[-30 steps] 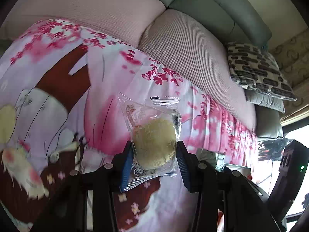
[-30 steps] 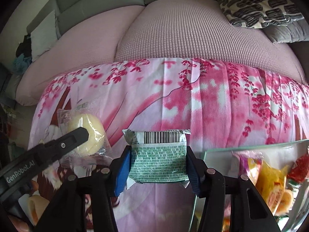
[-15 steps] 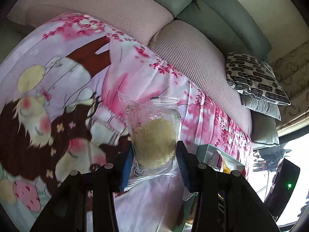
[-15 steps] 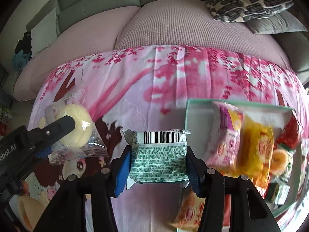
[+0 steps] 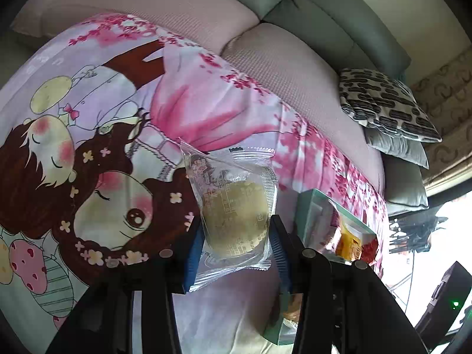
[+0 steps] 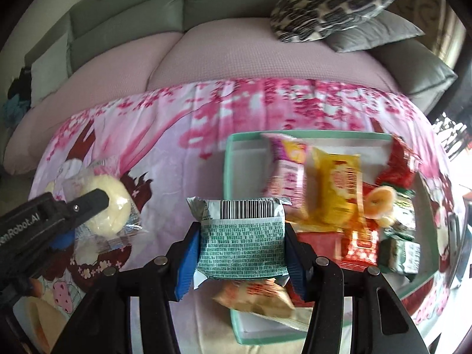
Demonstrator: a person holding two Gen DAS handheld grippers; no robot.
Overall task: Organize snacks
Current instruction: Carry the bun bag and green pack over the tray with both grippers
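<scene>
The left gripper [image 5: 236, 236] pinches a round pale cake in crinkly clear wrap [image 5: 233, 206]. The right gripper [image 6: 240, 247] clamps a square green foil packet [image 6: 242, 242], the teal cardboard box [image 6: 228, 177] just beyond its right finger.

This is a home living room. A long grey-green upholstered sofa [image 6: 124, 8] with pale pink waffle-textured seat cushions [image 6: 236, 56] fills the background, and a black-and-cream patterned throw pillow [image 6: 330, 3] lies on a plain grey cushion [image 6: 374, 34] at one end. A pink cherry-blossom cartoon-print bedsheet [image 5: 206, 112] drapes over the surface in front. Patterned beige wallpaper [image 5: 442, 88] and a bright window [image 5: 436, 250] show beside the sofa.
</scene>
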